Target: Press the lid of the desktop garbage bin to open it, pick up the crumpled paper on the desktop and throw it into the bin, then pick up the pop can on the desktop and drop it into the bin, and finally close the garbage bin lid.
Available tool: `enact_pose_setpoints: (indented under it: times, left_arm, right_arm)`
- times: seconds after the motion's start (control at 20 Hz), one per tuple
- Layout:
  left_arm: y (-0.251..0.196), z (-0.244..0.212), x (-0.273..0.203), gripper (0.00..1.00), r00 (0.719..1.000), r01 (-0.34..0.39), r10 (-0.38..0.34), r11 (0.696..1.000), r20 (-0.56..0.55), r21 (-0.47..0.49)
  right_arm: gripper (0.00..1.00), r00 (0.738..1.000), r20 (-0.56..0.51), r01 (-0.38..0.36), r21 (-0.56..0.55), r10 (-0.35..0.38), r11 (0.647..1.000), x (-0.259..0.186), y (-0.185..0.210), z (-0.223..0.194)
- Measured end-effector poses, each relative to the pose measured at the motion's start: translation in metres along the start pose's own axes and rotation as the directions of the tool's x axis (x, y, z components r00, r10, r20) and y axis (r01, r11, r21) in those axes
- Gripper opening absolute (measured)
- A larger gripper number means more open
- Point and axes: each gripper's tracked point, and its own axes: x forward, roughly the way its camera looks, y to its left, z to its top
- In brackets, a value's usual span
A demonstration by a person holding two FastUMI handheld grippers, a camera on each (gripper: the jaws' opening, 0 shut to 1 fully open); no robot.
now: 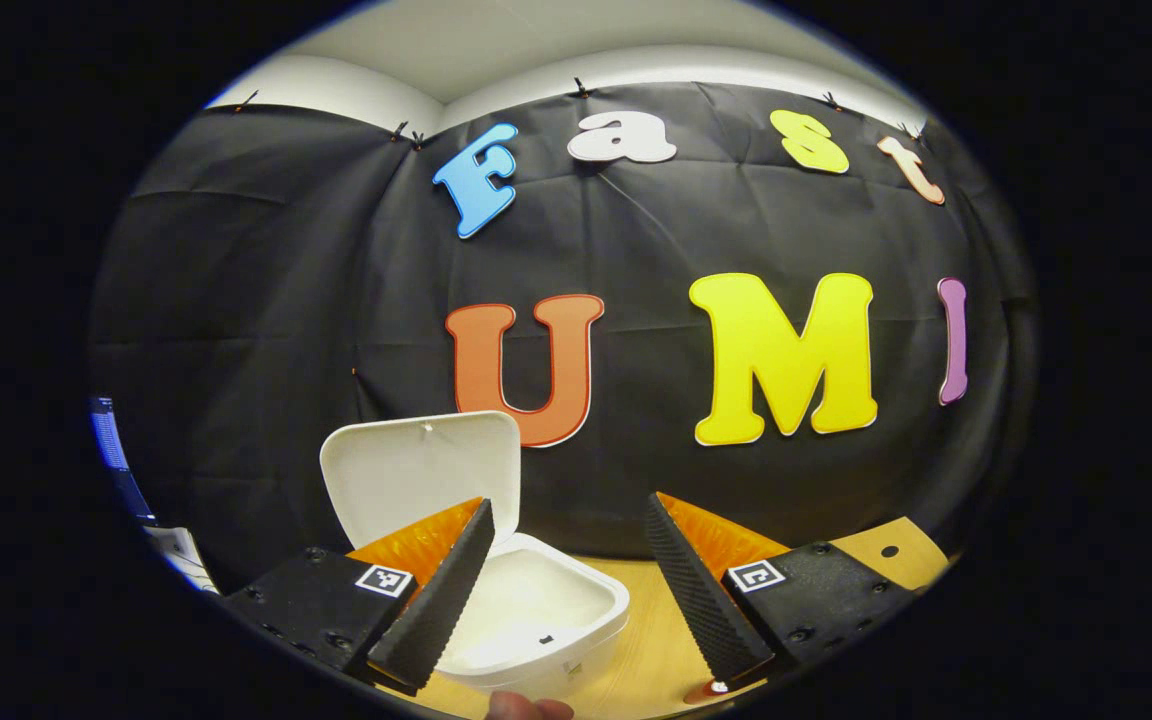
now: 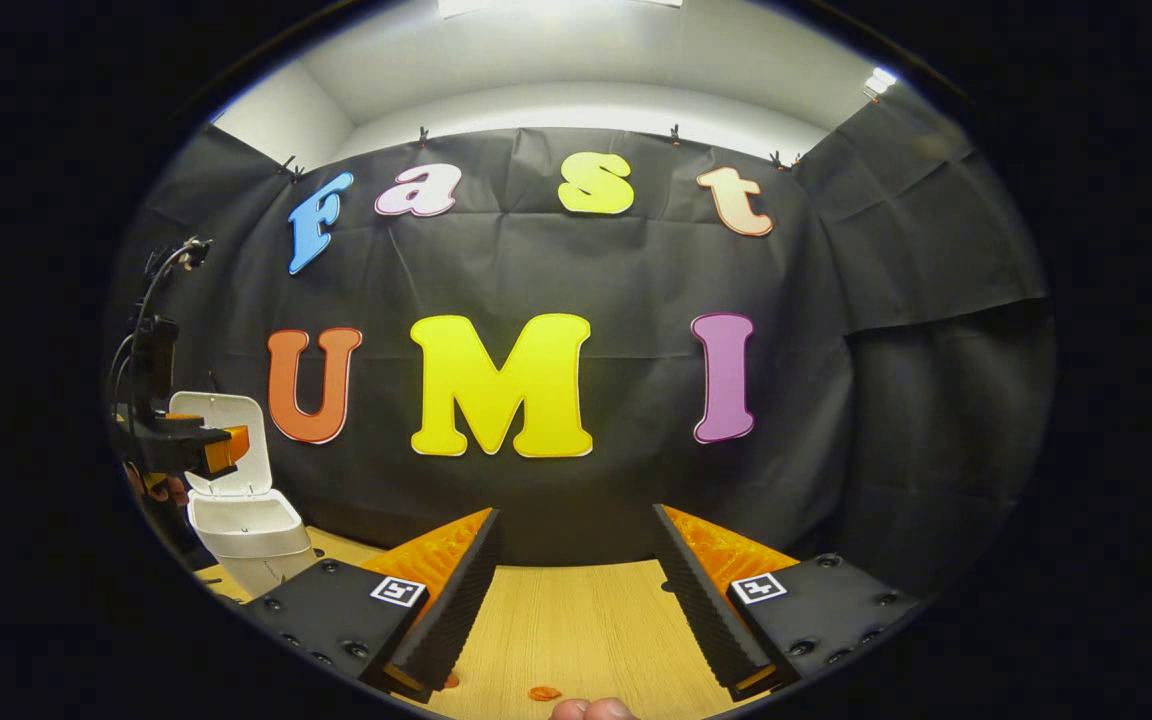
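The desktop garbage bin [image 1: 536,620] stands on the wooden desk [image 1: 656,650] with its lid [image 1: 421,475] swung up and back, so the first step, pressing the lid open, looks done. In the left gripper view the bin sits at about seven o'clock, just beyond and partly behind the left finger of the left tongs [image 1: 571,590], and what shows of its white inside looks bare apart from a small dark mark on the floor; part of the inside is hidden by the finger, so I cannot tell for certain whether anything has gone in. The left tongs stand wide apart with nothing between the fingers. In the right gripper view the right tongs [image 2: 576,600] are likewise spread wide and hold nothing, over bare desk at six o'clock, while the bin [image 2: 246,530] shows small at about eight o'clock with the other gripper [image 2: 186,445] hanging just in front of the raised lid [image 2: 226,440]. A small orange scrap [image 2: 544,692] lies on the desk near the bottom edge. Crumpled paper and pop can cannot be made out on the stretches of desk in sight. My reading is that the task is early: paper, can and closing the lid are probably all left to do.
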Motion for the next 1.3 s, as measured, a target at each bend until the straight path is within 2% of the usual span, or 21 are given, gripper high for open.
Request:
enact_pose_setpoints:
  times: [0.1,0.6,1.0,1.3]
  left_arm:
    - [-0.009,-0.001,-0.009,0.98,0.999,0.043,-0.044,0.999,-0.004,-0.033]
    - [-0.045,-0.013,-0.046,0.99,0.983,0.183,-0.184,0.982,-0.013,-0.049]
    - [-0.077,-0.044,-0.079,0.99,0.963,0.266,-0.266,0.964,-0.049,-0.003]
    - [-0.083,-0.077,-0.109,0.99,0.949,0.280,-0.284,0.959,-0.137,-0.049]
  right_arm:
    - [0.93,1.000,-0.006,-0.002,0.000,0.002,1.000,-0.002,-0.002,-0.002]
    - [0.94,0.999,-0.048,-0.016,-0.009,0.015,1.000,-0.003,-0.018,-0.022]
    - [0.94,0.979,-0.177,-0.098,0.006,0.097,0.995,-0.002,-0.021,-0.099]
    - [0.95,0.941,-0.303,-0.159,0.003,0.153,0.987,0.004,-0.005,-0.175]
